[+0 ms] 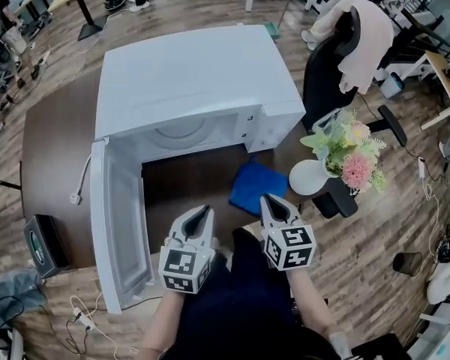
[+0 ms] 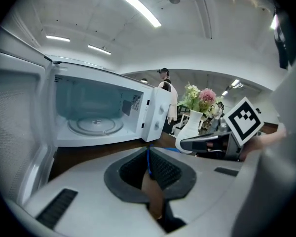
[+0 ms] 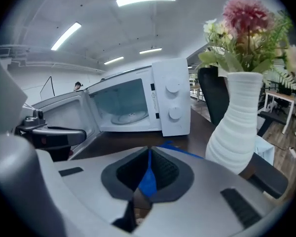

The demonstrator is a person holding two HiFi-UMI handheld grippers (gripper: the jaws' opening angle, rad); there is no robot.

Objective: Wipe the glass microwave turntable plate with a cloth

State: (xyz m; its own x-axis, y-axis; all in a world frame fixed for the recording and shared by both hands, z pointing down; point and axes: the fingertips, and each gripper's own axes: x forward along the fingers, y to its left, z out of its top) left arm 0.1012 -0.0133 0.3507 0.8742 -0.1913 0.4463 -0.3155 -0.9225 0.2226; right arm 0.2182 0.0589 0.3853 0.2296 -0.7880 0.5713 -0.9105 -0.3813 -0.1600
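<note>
**Plainly: both grippers clenched at the table's near edge, plate in the oven**

A white microwave oven [image 1: 195,81] stands on a dark brown table [image 1: 52,148] with its door [image 1: 116,223] swung wide open toward the person. The glass turntable plate [image 2: 95,126] lies flat on the floor of the oven cavity, well apart from both tools. A folded blue cloth [image 1: 258,186] lies on the tabletop in front of the oven's control panel, just beside a white ribbed vase [image 1: 309,177] of pink and cream flowers [image 1: 349,152].

The left gripper [image 1: 205,211] hangs over the bare table in front of the open cavity. Its jaws are pressed together at the tips and grasp nothing. The right gripper [image 1: 266,200] sits beside it, tip over the near edge of the cloth. Its jaws are likewise clenched, and blue shows through the narrow slit between them. Whether that tip touches the cloth cannot be told. Both tools point toward the oven and slightly down.

Behind the table, a black office chair [image 1: 330,66] carries a pale garment over its back.
</note>
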